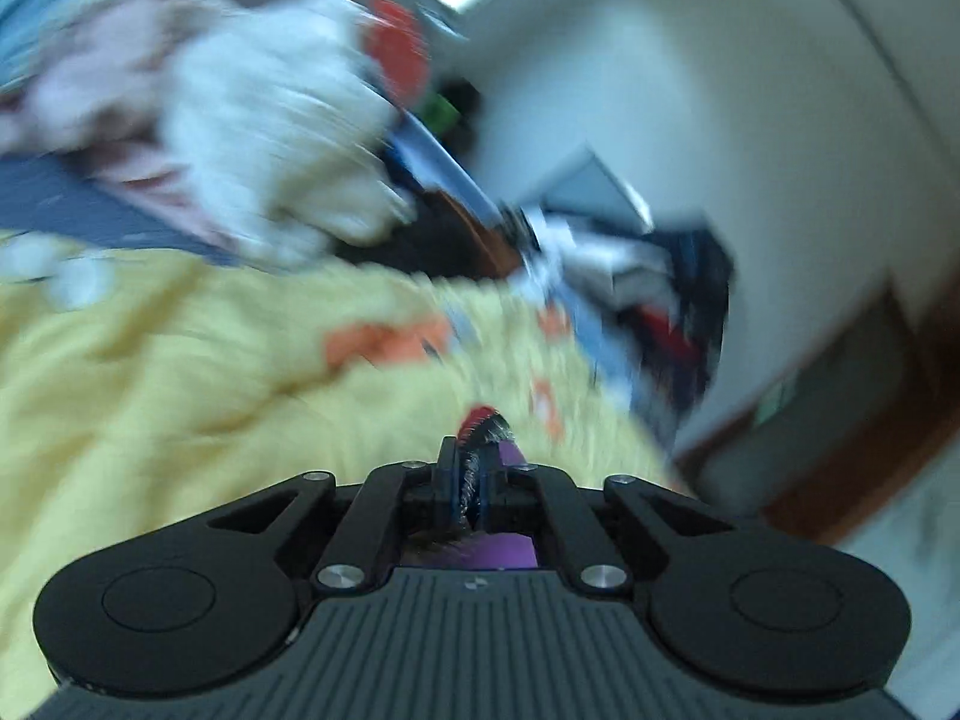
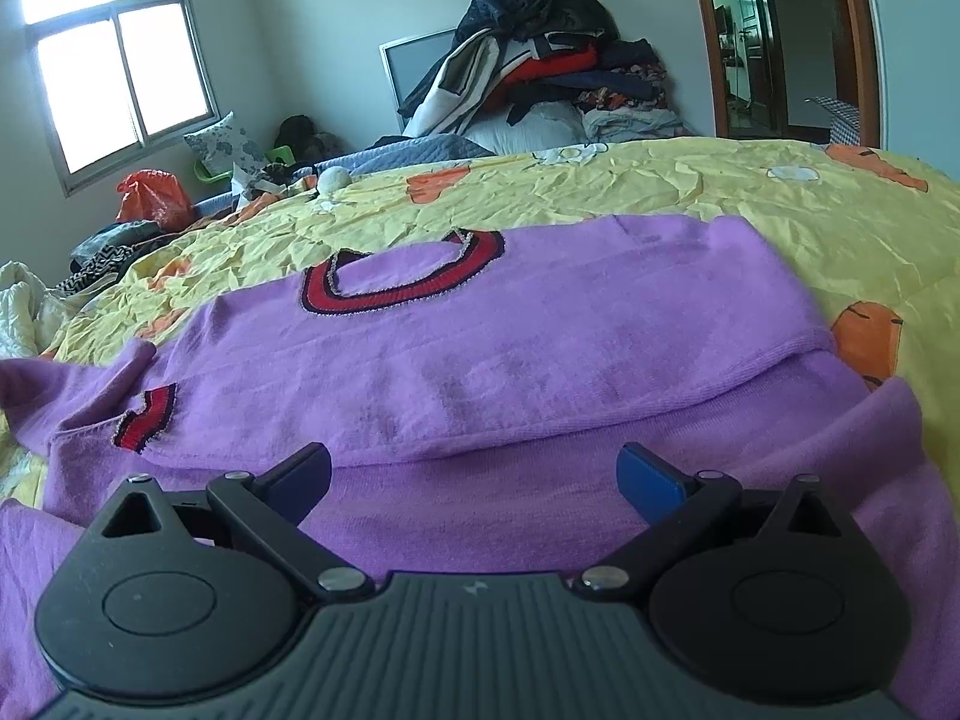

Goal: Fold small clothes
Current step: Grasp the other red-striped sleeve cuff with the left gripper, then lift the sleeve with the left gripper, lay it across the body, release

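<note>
Left gripper (image 1: 474, 474), at 6 o'clock in its blurred view: jaws nearly together, pinching a red-and-black trimmed edge of purple knit, apparently a cuff (image 1: 480, 426) of the sweater. The smear suggests fast motion; beyond the fingers only the yellow sheet (image 1: 180, 372) and indistinct heaps can be made out.

Right gripper (image 2: 474, 474), at 6 o'clock in its sharp view: jaws spread wide, holding nothing, poised low over the near part of the sweater (image 2: 480, 348). Whether the fingers touch the fabric cannot be told.

The sweater lies flat at the centre of the sheet (image 2: 660, 198), collar (image 2: 402, 282) toward 12 o'clock. One sleeve is folded across the body from 3 o'clock; a trimmed cuff (image 2: 147, 417) lies at 9 o'clock.

Step in hand, as judged: the sleeve folds, one sleeve laid over and the other being carried. The next move probably calls for laying that sleeve flat across the body without wrinkling it, then doubling the hem toward the collar.

Count: one sweater, one collar, two grippers. Farther off: one clothes pile (image 2: 540, 66) at 12 o'clock, one orange bag (image 2: 153, 195) at 10 o'clock, one window (image 2: 114, 60) at 10 o'clock, one doorway (image 2: 774, 42) at 1 o'clock.
</note>
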### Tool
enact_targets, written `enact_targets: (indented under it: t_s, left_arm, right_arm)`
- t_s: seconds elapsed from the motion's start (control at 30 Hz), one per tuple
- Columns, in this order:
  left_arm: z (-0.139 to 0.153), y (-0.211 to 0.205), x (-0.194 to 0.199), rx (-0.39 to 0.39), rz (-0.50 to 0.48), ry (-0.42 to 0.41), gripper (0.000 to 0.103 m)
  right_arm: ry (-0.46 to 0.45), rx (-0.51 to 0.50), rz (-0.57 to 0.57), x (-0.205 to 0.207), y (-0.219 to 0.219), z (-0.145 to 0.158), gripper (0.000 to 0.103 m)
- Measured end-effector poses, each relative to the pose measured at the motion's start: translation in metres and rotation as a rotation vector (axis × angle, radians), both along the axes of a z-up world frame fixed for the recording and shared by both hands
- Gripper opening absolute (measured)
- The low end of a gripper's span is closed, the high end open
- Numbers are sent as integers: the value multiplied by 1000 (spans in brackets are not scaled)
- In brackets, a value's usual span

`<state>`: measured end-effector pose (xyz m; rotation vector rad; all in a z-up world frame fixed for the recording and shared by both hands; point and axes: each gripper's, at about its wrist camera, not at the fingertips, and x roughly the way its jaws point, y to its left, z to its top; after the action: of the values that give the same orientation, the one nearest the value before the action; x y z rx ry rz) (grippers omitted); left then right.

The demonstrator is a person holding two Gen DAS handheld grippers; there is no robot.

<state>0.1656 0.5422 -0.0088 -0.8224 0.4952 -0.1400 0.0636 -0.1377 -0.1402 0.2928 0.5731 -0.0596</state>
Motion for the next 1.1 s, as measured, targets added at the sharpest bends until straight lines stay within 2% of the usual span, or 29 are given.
enact_targets:
  t_s: [0.1,0.27,0.33,0.4,0.43,0.47,0.53,0.63,0.7,0.77,0.83,0.9,0.93,1.0,1.03,1.07,1.1]
  left_arm:
    - [6,41,-24,-153,83,24,2]
    - [22,71,-34,-239,151,47,0]
    - [37,68,-24,-193,134,55,0]
    - [43,60,-12,-146,60,115,2]
    - [42,52,-5,-104,7,145,27]
    - [44,39,-4,-2,-43,155,63]
    - [41,14,-12,165,-102,137,101]
    - [16,-15,-34,291,-183,113,99]
    - [-6,-33,-50,447,-185,112,96]
    - [-28,-42,-55,546,-197,138,94]
    - [-47,-39,-52,486,-227,169,93]
    - [-59,-35,-43,437,-196,208,94]
    - [-60,-33,-41,435,-171,184,94]
    - [-64,-26,-32,359,-136,176,88]
    - [-65,-23,-29,320,-135,171,62]
    - [-66,-20,-23,288,-136,190,6]
    - [-68,-18,-16,246,-134,228,8]
  right_arm:
    - [17,-3,20,3,2,-1,102]
    - [26,-5,42,4,4,-1,102]
    - [21,2,52,3,4,0,102]
    - [32,-4,105,6,7,0,102]
    - [30,-10,119,5,9,0,102]
    - [24,-19,118,4,10,1,102]
    - [4,-16,114,0,10,1,102]
    - [1,-6,91,-1,8,1,102]
    - [10,-1,90,0,7,1,102]
    - [9,-5,89,0,8,1,102]
    - [10,-8,88,0,8,1,102]
    - [17,-13,86,1,8,0,102]
    - [20,-15,86,2,8,0,102]
    - [21,-21,84,2,9,0,102]
    - [22,-24,84,2,9,0,102]
    - [23,-26,83,2,9,0,102]
    - [23,-27,82,2,9,0,102]
